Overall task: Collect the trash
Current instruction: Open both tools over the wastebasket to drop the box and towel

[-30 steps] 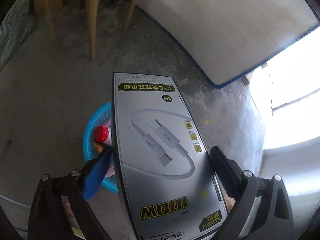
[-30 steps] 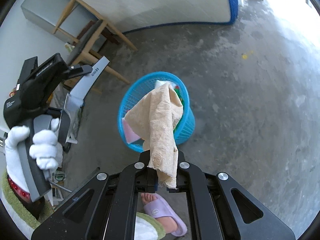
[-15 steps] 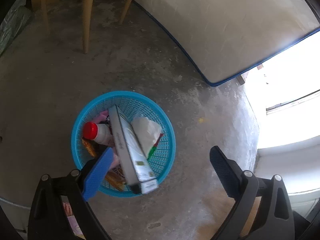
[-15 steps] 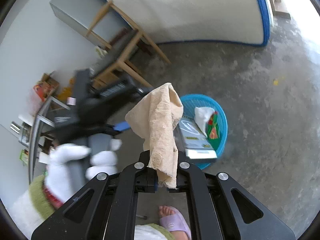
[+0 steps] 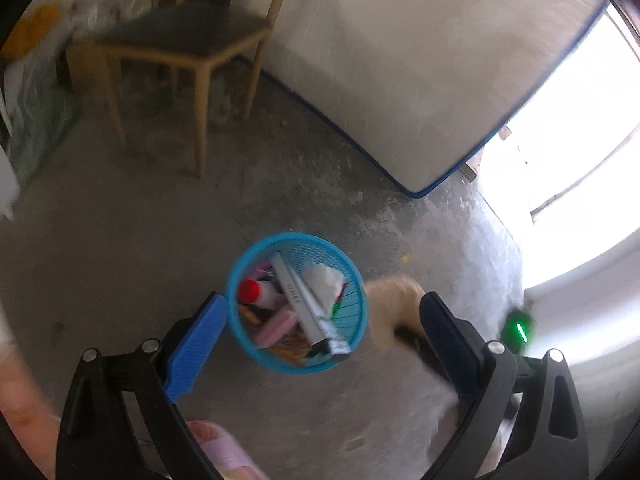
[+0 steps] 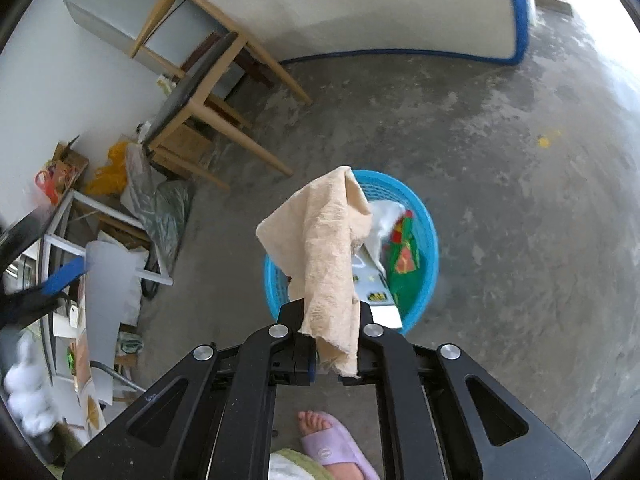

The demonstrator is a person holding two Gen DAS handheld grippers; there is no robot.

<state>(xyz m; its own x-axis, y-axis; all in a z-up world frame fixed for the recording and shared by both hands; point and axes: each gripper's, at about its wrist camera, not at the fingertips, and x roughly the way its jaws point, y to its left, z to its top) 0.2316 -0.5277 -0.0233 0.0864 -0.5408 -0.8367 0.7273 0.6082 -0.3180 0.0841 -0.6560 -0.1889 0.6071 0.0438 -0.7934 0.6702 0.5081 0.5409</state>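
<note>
Both grippers over blue basket [image 5: 297,303], left gripper [image 5: 320,330] wide open, emptied, box [image 5: 308,306] now inside, right gripper [image 6: 332,334] still pinching tan cloth [image 6: 324,256]

A wooden chair [image 6: 200,92] with a dark seat stands on the concrete floor [image 6: 520,200] near the white wall [image 6: 48,92]. A grey cabinet [image 6: 120,12] stands behind the chair, against the wall. A white mattress with blue edging [image 5: 400,80] leans upright at the far side of the floor. A yellow plastic bag [image 6: 112,172] and a clear plastic sheet [image 6: 164,208] lie beside a white metal frame [image 6: 104,224] at the floor's left edge. A foot in a purple slipper [image 6: 336,446] rests on the floor.
</note>
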